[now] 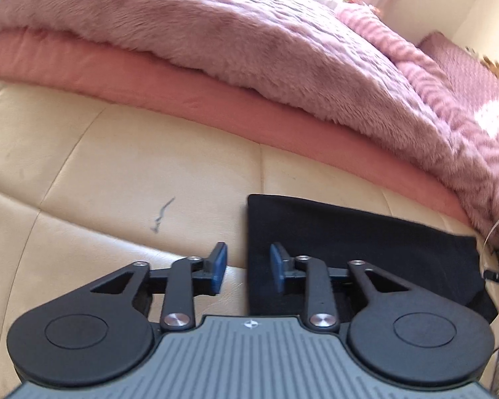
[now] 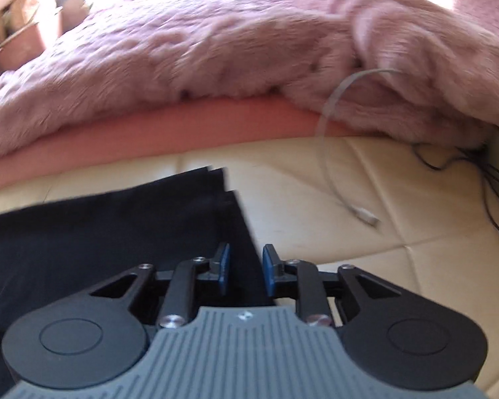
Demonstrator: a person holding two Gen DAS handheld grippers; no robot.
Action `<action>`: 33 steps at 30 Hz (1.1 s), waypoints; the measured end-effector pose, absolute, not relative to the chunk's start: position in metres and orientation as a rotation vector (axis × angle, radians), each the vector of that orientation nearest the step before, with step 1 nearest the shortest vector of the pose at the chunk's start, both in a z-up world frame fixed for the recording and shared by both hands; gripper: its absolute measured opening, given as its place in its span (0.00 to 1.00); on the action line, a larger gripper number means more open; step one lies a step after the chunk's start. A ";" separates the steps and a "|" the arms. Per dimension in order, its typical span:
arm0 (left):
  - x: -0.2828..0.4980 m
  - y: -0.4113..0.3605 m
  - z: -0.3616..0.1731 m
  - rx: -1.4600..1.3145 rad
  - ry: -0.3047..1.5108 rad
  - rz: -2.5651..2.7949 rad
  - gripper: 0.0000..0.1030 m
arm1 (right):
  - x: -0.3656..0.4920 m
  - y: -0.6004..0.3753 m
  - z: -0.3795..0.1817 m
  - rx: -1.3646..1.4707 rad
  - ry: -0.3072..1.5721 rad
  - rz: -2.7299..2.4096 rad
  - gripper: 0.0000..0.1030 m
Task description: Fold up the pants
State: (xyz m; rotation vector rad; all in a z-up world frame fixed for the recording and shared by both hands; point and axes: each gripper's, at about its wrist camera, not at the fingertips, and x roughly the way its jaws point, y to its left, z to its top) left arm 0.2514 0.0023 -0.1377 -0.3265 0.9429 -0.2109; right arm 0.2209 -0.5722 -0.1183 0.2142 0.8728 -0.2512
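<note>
The black pants [image 1: 356,239] lie flat and folded on a cream leather surface [image 1: 116,173], their straight left edge in the left wrist view. My left gripper [image 1: 248,267] stands open just above that edge, one blue pad over the leather and the other over the cloth, with nothing pinched. In the right wrist view the pants [image 2: 116,232] fill the lower left, with stacked layer corners at their far right end. My right gripper [image 2: 246,271] hovers over their right edge with a narrow gap between its pads, and the cloth lies below them, not gripped.
A furry pink blanket [image 1: 249,33] on a pink sheet [image 1: 216,99] rises just behind the pants. A white cable with a plug [image 2: 366,214] and thin black wires [image 2: 482,169] lie on the leather to the right. The leather carries a dark scuff [image 1: 161,214].
</note>
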 end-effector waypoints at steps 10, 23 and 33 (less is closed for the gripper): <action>0.206 -0.009 -0.142 -0.283 0.945 -0.319 0.41 | 0.187 -0.494 -0.098 0.180 0.759 -0.042 0.17; 0.155 -0.027 -0.145 0.039 1.021 -0.370 0.33 | 0.182 -0.478 -0.142 0.217 0.844 -0.114 0.16; 0.215 0.007 -0.155 -0.482 1.038 -0.339 0.62 | 0.148 -0.435 -0.118 0.233 0.768 -0.032 0.19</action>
